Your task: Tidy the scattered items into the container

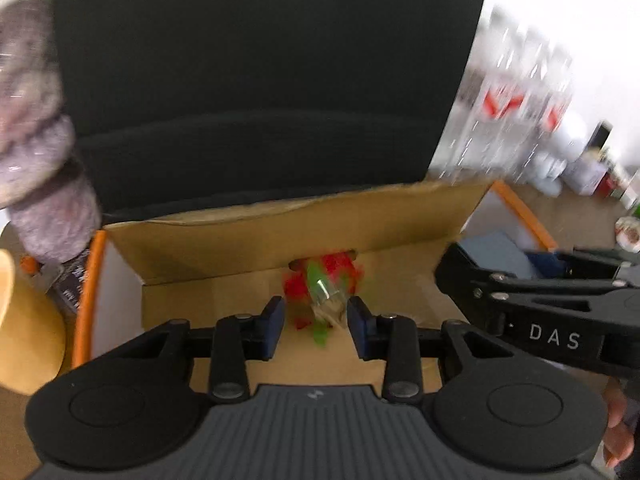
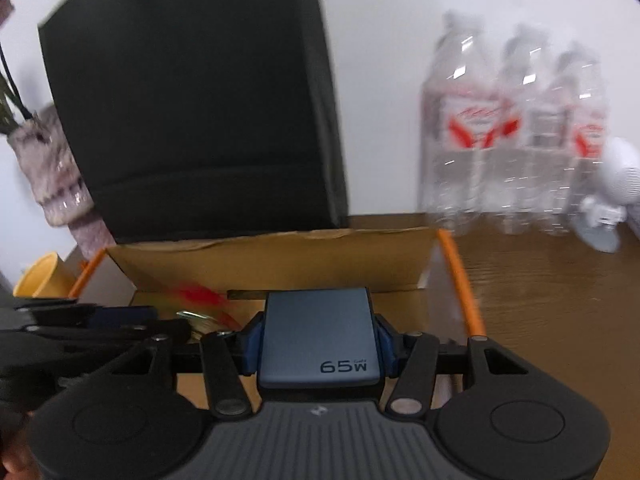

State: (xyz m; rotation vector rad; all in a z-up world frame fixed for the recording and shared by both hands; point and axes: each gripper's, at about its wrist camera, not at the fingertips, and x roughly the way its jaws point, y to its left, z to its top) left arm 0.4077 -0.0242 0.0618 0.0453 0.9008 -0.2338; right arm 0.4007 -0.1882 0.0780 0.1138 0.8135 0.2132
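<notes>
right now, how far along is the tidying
Done: the red-and-green item is in the cardboard box, free of the open left claw. In hand: the right claw grips the blue charger over the box. Left: release it; whether more strays remain is unclear.

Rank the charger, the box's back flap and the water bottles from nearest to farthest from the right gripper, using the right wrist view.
1. Charger: between the right gripper's fingers.
2. Back flap: straight ahead, across the box.
3. Water bottles: beyond the box, far right, against the wall.
</notes>
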